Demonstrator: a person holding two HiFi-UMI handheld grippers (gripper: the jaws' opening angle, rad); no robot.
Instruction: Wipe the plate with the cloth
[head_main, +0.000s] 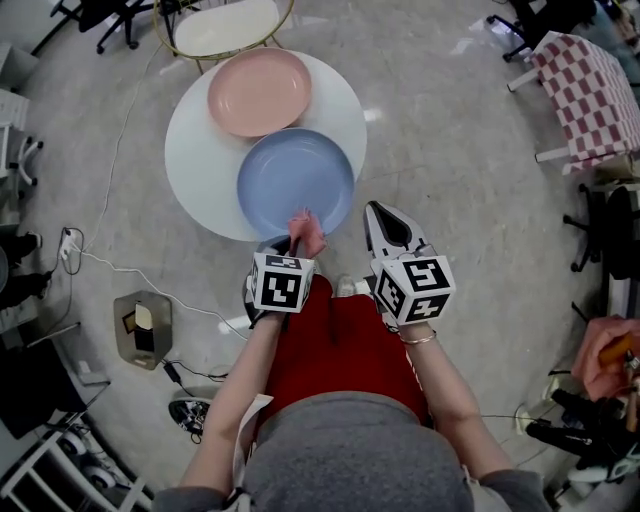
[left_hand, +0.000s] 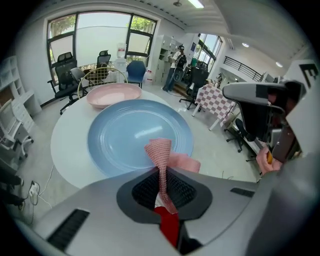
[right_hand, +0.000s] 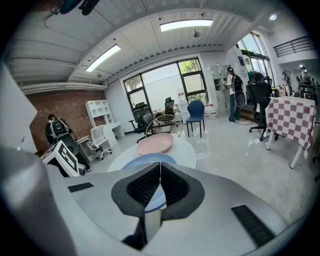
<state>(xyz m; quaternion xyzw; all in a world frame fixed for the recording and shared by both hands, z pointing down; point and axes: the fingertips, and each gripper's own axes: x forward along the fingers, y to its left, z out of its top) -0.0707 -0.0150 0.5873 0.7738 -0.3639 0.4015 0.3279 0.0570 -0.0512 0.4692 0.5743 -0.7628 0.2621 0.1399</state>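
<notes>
A blue plate (head_main: 295, 178) lies on the near side of a round white table (head_main: 195, 150), with a pink plate (head_main: 260, 91) behind it. My left gripper (head_main: 297, 240) is shut on a pink cloth (head_main: 307, 232), which hangs just over the blue plate's near rim. In the left gripper view the pink cloth (left_hand: 162, 156) sticks up from the closed jaws above the blue plate (left_hand: 135, 135). My right gripper (head_main: 383, 226) is shut and empty, beside the table's right edge. The right gripper view shows the blue plate (right_hand: 148, 161) and pink plate (right_hand: 155, 143) beyond my right gripper (right_hand: 160, 175).
A wire-frame chair (head_main: 222, 28) stands behind the table. A table with a checked cloth (head_main: 585, 95) is at the far right. Cables and a small box (head_main: 142, 327) lie on the floor to the left. Office chairs (head_main: 112, 18) stand at the back.
</notes>
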